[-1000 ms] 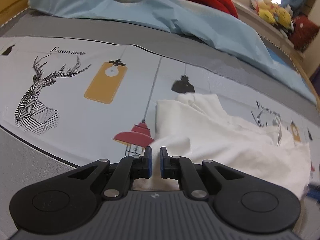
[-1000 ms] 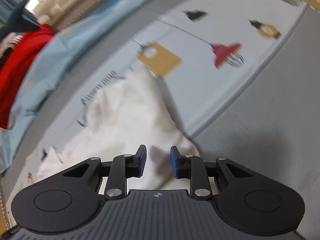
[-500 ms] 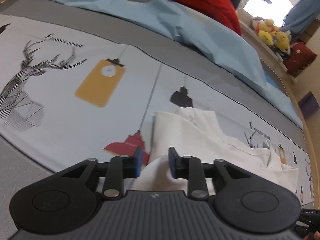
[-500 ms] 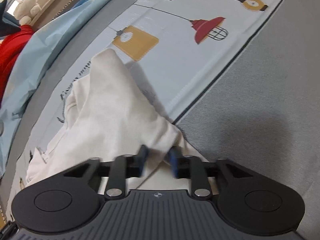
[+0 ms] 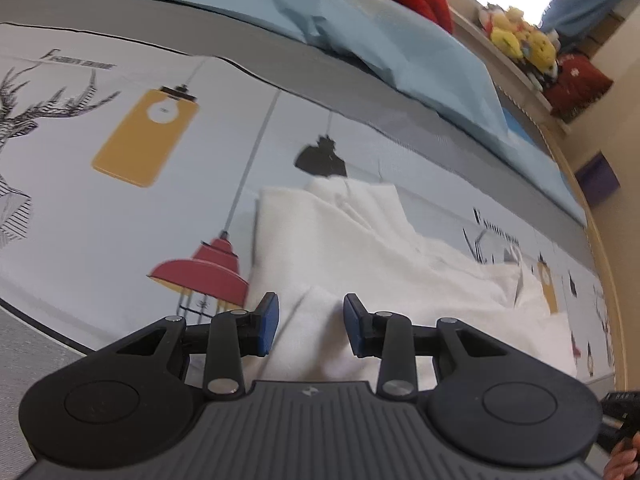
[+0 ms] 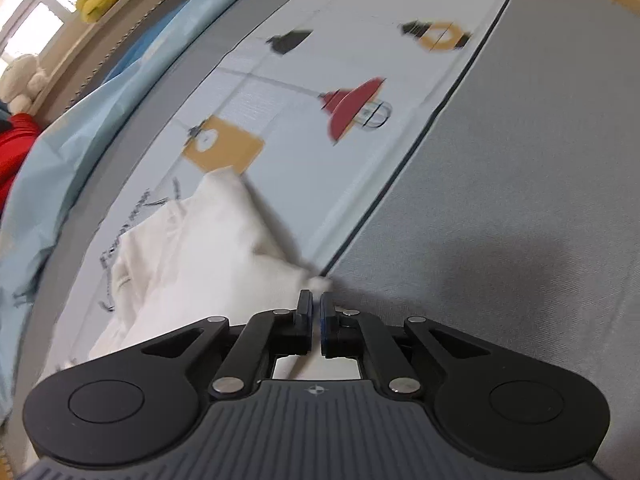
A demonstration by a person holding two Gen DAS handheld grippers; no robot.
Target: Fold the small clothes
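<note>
Evidently we are early in the fold: the crumpled white cotton garment (image 5: 360,248) lies bunched on the pale printed bedsheet with lamp and deer motifs (image 5: 100,216), its layers rumpled and no clean crease yet visible. Our left gripper (image 5: 311,322) stands wide open, a ridge of cloth between its blue pads (image 5: 268,320) but not clamped. Our right gripper (image 6: 316,312) is drawn nearly closed at the garment's (image 6: 192,248) corner at 12 o'clock; whether cloth is actually pinched we cannot tell. We judge that securing both corners, lifting, flattening and folding all remain. A light-blue quilt (image 5: 360,32) lies toward 12 o'clock.
</note>
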